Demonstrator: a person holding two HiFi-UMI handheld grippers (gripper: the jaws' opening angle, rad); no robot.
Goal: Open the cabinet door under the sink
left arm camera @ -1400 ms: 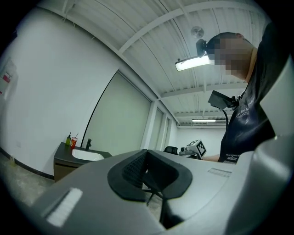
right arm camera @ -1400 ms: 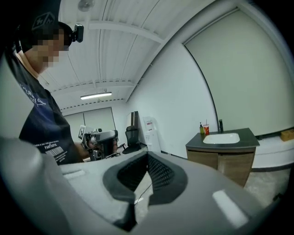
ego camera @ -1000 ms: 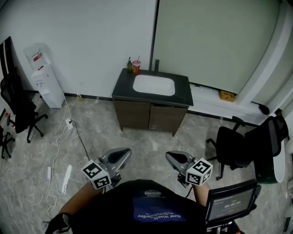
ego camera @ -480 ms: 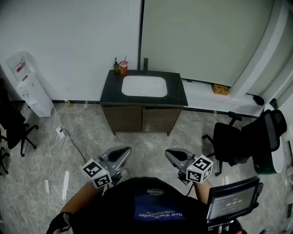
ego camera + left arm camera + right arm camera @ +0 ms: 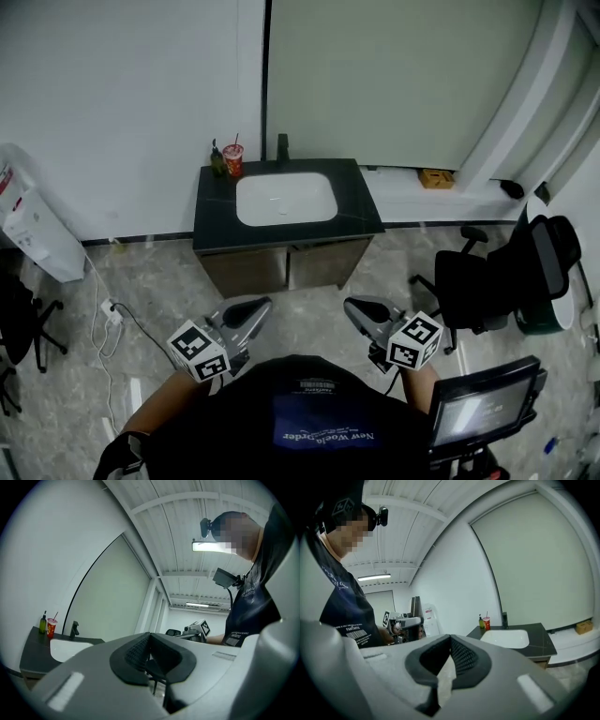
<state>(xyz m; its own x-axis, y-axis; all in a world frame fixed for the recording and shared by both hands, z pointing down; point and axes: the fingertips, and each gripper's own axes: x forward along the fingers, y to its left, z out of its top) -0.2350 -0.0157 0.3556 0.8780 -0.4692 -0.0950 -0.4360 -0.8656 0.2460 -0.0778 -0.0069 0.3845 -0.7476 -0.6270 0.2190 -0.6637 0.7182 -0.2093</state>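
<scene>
- Holding left gripper (image 5: 255,311) with jaws fully closed, tips meeting, nothing between the pads.
- Facing cabinet doors (image 5: 309,265) under sink (image 5: 286,199): both closed, well ahead of the gripper tips and untouched.
- Holding right gripper (image 5: 358,309) with jaws likewise closed and empty, beside the left one; office chair (image 5: 483,286) off to its right.

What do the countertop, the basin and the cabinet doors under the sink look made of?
Countertop: dark, smooth, with thin pale veins, so probably polished stone or a stone-look slab. Basin: white and evenly smooth, likely glazed ceramic. Cabinet doors: brown, matte, with faint grain, perhaps wood or wood-look laminate; they are seen too steeply to be sure.
</scene>
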